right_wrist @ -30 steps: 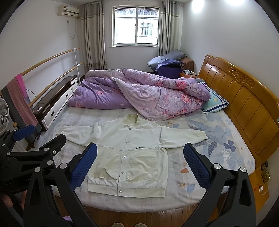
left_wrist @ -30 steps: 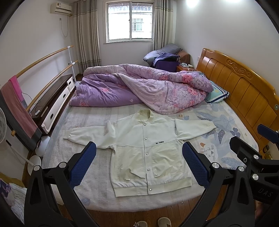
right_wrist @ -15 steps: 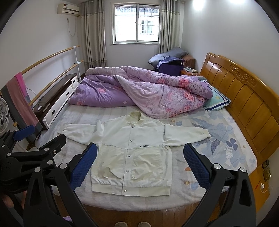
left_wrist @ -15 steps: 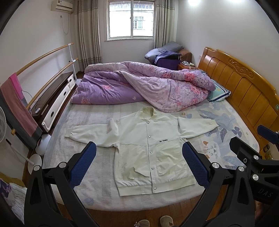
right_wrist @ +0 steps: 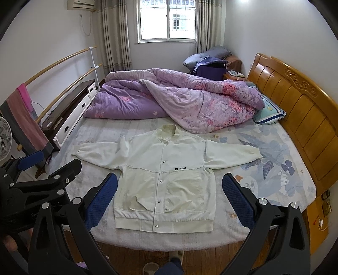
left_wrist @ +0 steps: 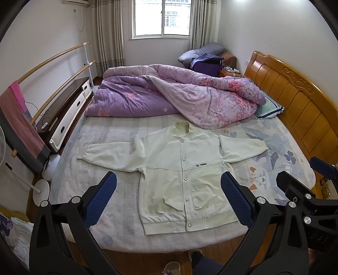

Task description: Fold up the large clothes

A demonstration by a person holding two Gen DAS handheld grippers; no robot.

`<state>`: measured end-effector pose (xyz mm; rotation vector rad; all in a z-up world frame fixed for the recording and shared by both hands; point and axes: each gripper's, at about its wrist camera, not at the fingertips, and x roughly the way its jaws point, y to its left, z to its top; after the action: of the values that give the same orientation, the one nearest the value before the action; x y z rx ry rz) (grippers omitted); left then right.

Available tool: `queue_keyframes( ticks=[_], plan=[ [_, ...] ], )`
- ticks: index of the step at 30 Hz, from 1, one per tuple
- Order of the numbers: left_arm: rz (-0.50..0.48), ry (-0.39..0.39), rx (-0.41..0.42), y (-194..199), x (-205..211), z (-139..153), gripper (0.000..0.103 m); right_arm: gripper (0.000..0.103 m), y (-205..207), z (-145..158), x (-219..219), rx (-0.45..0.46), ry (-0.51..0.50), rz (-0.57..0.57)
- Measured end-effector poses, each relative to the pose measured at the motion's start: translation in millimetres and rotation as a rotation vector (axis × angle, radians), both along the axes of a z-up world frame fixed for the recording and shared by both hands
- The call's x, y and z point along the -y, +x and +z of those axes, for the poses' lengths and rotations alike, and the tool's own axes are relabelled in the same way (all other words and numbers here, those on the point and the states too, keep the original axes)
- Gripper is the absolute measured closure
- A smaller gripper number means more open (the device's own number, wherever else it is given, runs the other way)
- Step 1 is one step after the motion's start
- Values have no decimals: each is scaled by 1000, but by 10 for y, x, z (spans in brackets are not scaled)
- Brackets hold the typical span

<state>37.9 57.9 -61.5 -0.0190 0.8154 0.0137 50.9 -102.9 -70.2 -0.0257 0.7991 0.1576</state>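
Both wrist cameras stand off the near long edge of the bed with the pale floral sheet (left_wrist: 281, 169), well back from it and raised, looking down and across towards the barred window (left_wrist: 161, 18) in the far wall. The left view sits slightly further left; the right view's own black gripper with blue pads (right_wrist: 169, 196) frames its lower edge. Both share the spread cream snap-front jacket (left_wrist: 186, 175), the rumpled purple quilt (right_wrist: 179, 99) and the carved wooden headboard (right_wrist: 295, 101) along the right side.

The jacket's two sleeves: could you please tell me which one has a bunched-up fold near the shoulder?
The sleeve reaching toward the TV cabinet; the sleeve on the headboard side lies flat.
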Motion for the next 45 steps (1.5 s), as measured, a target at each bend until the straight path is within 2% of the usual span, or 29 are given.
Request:
queue_keyframes(
  ticks=[5,16,25,35,39,45],
  plan=[
    [30,23,-19,323,48,-24,5,7,352,-69,25,-21,22,32],
    [112,26,-91,1335,194,-68,5,7,1416,-142,206,-84,40,131],
    [167,29,-139,1951,77,-213,5,7,2093,-333,114,-143,51,207],
    [195,-6,-224,2357,-550,-685,5,7,2527,-733,-521,-245,11,220],
    [183,21,-229,2497,-924,-917,5,7,2664,-945,-921,-285,12,209],
    [116,98,-247,2726,-1587,-1293,5,7,2911,-1323,-1596,-286,25,204]
  ],
)
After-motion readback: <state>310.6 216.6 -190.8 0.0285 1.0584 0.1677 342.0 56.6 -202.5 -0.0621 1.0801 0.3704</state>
